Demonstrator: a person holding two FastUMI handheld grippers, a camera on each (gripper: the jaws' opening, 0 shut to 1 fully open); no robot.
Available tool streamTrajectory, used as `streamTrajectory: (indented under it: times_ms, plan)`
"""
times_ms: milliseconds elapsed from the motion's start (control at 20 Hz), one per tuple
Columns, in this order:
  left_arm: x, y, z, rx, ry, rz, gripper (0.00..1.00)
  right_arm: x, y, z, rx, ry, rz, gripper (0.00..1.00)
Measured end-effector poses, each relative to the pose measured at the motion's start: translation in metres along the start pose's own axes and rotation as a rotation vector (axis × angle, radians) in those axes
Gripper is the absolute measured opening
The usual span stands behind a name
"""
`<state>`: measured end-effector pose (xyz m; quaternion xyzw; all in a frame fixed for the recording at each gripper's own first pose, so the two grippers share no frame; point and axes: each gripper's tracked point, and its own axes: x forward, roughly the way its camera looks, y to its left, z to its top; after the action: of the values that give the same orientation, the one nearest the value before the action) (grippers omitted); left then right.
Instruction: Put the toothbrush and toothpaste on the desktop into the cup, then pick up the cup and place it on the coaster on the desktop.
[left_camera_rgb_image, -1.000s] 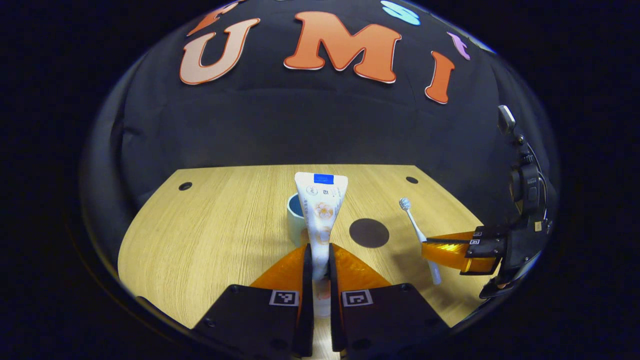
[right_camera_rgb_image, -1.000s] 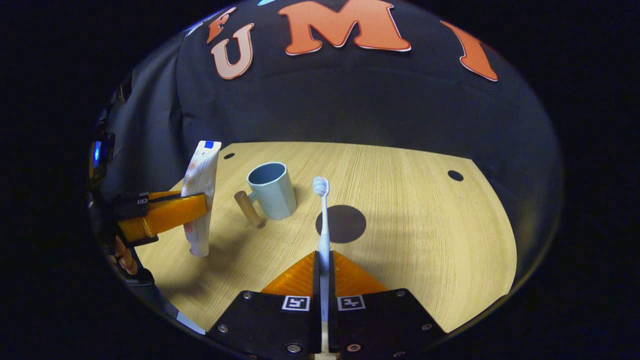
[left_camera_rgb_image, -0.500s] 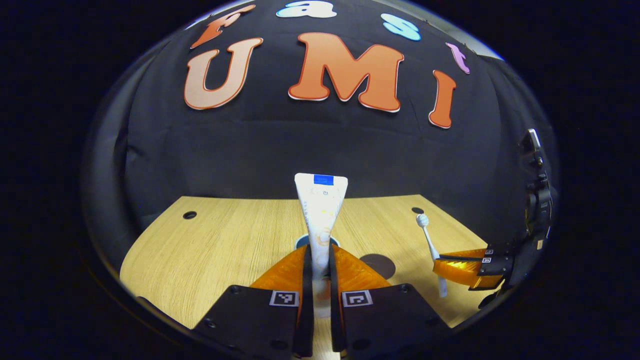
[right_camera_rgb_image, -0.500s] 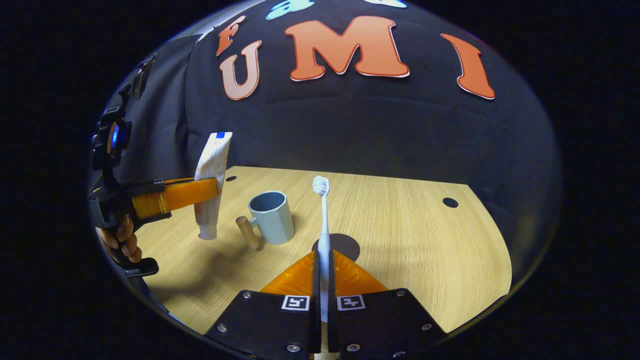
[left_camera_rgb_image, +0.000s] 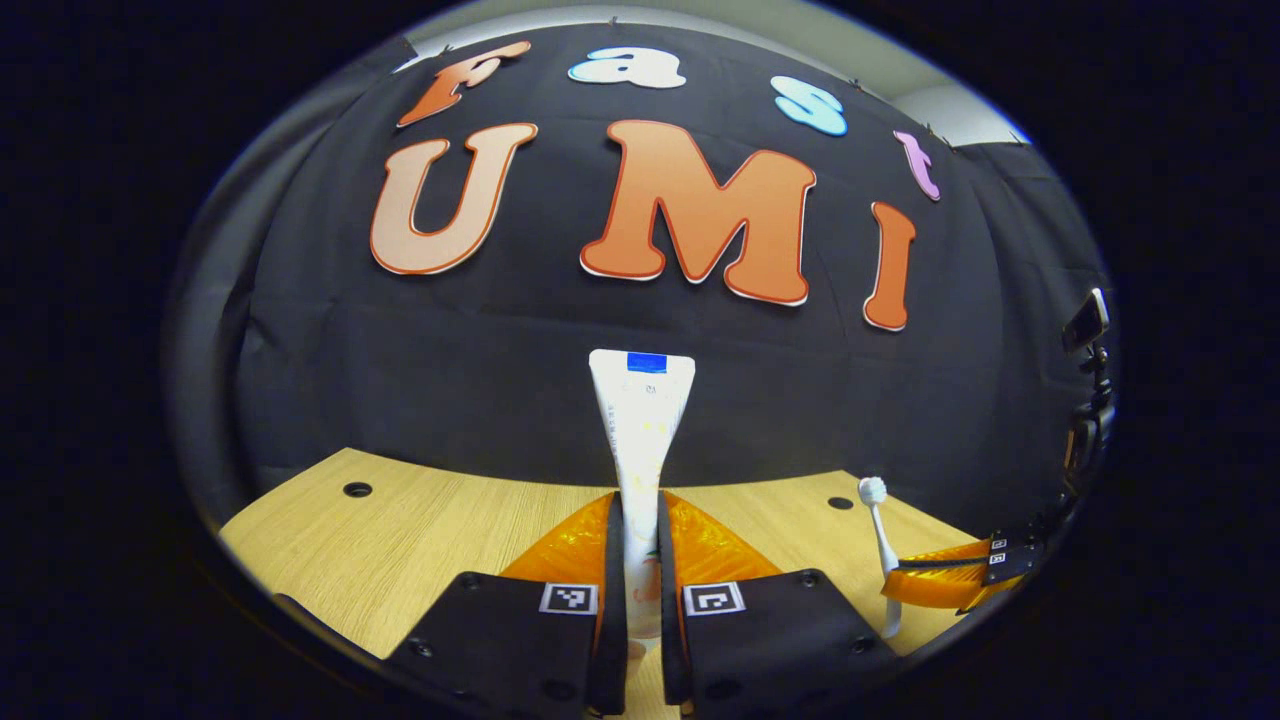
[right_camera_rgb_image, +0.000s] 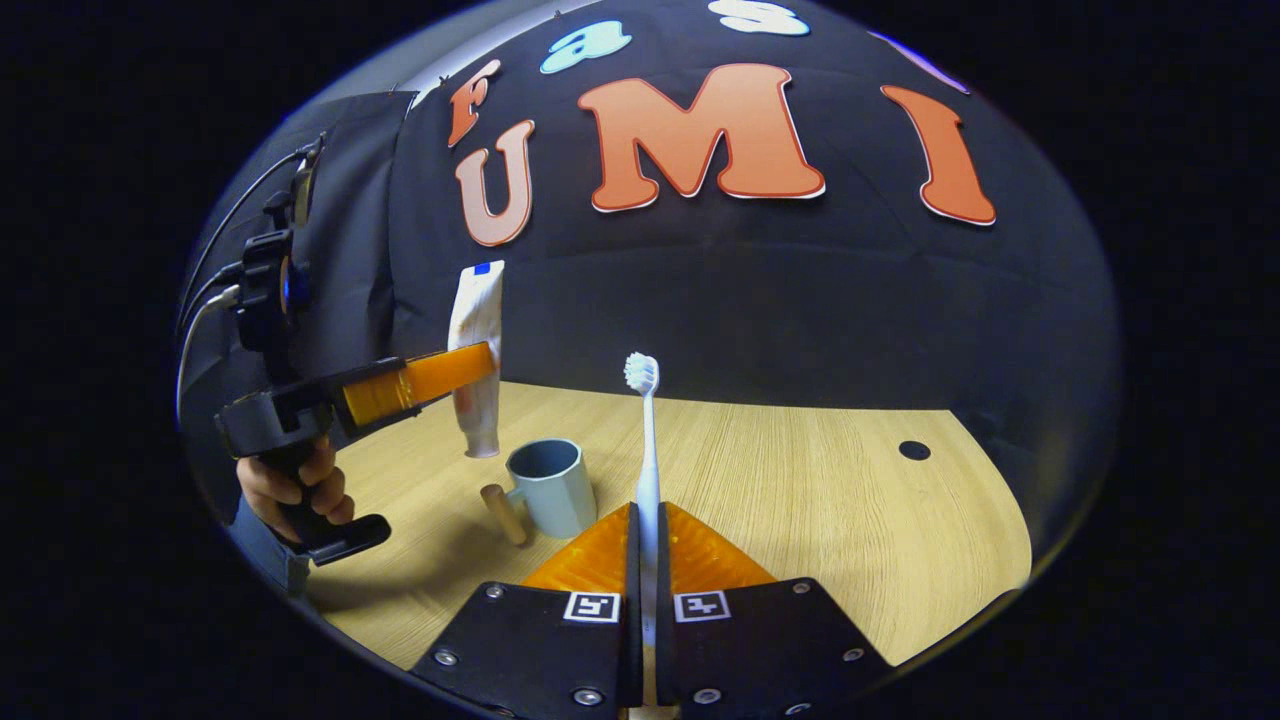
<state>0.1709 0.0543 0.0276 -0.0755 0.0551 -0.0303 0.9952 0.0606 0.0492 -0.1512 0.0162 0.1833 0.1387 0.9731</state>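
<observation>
Right gripper view: the cup (right_camera_rgb_image: 553, 487) stands upright on the counter (right_camera_rgb_image: 820, 520), wooden handle toward the left hand-held gripper (right_camera_rgb_image: 478, 368), nothing blocking its mouth. That gripper pinches the toothpaste (right_camera_rgb_image: 477, 355) upright, cap down, above and seemingly just left of the cup. The right hand-held gripper (right_camera_rgb_image: 645, 530) clamps the toothbrush (right_camera_rgb_image: 645, 440), bristles up, just right of the cup.

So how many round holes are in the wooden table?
2 in the left gripper view: one hole near the table's far left corner, another far right, beside the toothbrush. The grippers may hide more.
</observation>
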Motion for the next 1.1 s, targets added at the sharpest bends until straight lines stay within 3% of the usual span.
streamTrajectory:
  times_ms: [300,1100]
  plan:
    - [0.029,0.003,-0.010,-0.038,-0.030,-0.019,0.17,0.004,-0.005,0.010,-0.009,-0.051,-0.010,0.05]
    - [0.046,0.011,-0.083,-0.068,0.132,-0.034,0.22,0.021,-0.002,0.014,0.032,-0.111,-0.007,0.05]
